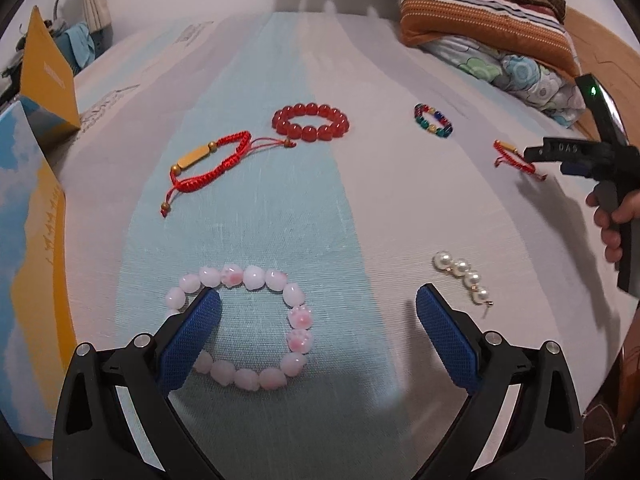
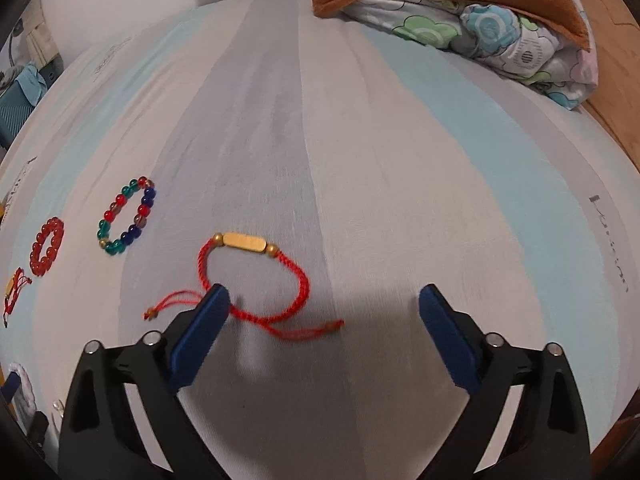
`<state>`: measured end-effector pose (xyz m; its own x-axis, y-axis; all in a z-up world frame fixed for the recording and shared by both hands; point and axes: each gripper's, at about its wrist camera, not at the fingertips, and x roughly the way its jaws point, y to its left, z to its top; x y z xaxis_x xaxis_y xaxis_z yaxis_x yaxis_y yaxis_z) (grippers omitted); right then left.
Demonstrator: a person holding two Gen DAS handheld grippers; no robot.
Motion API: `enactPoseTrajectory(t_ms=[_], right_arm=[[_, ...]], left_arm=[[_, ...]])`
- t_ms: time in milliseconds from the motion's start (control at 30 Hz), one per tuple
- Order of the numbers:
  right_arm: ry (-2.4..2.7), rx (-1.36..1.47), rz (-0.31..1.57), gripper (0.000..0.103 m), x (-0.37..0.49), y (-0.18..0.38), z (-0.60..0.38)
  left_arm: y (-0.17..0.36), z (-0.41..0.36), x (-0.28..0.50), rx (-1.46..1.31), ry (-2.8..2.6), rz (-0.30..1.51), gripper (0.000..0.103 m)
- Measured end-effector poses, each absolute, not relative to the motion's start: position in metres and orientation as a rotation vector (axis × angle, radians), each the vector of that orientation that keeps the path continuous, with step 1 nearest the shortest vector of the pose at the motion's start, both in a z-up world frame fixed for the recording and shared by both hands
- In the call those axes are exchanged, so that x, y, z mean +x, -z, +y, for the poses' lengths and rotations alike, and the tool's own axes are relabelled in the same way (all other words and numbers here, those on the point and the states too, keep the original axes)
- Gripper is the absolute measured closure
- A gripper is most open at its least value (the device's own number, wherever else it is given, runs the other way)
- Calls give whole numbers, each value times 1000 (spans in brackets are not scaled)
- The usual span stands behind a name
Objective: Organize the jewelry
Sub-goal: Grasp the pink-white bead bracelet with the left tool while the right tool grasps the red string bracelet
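The left gripper (image 1: 318,312) is spread wide and holds nothing, its left pad over the pink bead bracelet (image 1: 244,326) on the striped bedsheet (image 1: 280,208). The right gripper (image 2: 324,312), equally wide and empty, straddles a red cord bracelet (image 2: 256,276). Farther left lie multicoloured beads (image 2: 126,216) and a red bead bracelet (image 2: 46,246).

Six pieces of jewelry lie on the bed (image 1: 360,208): two red cord bracelets (image 1: 208,164) (image 2: 256,276), one red bead bracelet (image 1: 310,122) at twelve o'clock, one multicolored bead bracelet (image 1: 434,120), one pink bead bracelet (image 1: 244,326), one pearl strand (image 1: 464,276) at four o'clock.
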<state>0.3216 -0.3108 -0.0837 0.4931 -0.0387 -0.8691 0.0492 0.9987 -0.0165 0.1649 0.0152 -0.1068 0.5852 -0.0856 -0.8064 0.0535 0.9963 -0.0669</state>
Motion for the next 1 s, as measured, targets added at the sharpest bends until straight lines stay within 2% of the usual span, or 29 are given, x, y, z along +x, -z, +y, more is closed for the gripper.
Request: enactPoseTrajectory(t_ms=[167, 267, 467, 700, 833, 900, 1000], right_arm=[[36, 27, 1077, 17, 340, 84, -313], [21, 51, 1113, 26, 351, 89, -314], [9, 59, 1142, 35, 361, 95, -312], [-16, 41, 1152, 48, 369, 95, -304], [-34, 23, 1163, 62, 373, 97, -296], [-38, 20, 1166, 71, 374, 97, -293], [-38, 7, 1170, 85, 373, 97, -289]], left_arm=[[113, 15, 167, -18, 60, 948, 13], [114, 14, 166, -4, 51, 949, 16], [114, 20, 164, -22, 44, 955, 34], [113, 19, 164, -3, 34, 984, 64], [112, 22, 166, -19, 27, 1008, 85], [113, 23, 166, -21, 26, 1017, 91], [111, 24, 165, -28, 36, 1020, 92]])
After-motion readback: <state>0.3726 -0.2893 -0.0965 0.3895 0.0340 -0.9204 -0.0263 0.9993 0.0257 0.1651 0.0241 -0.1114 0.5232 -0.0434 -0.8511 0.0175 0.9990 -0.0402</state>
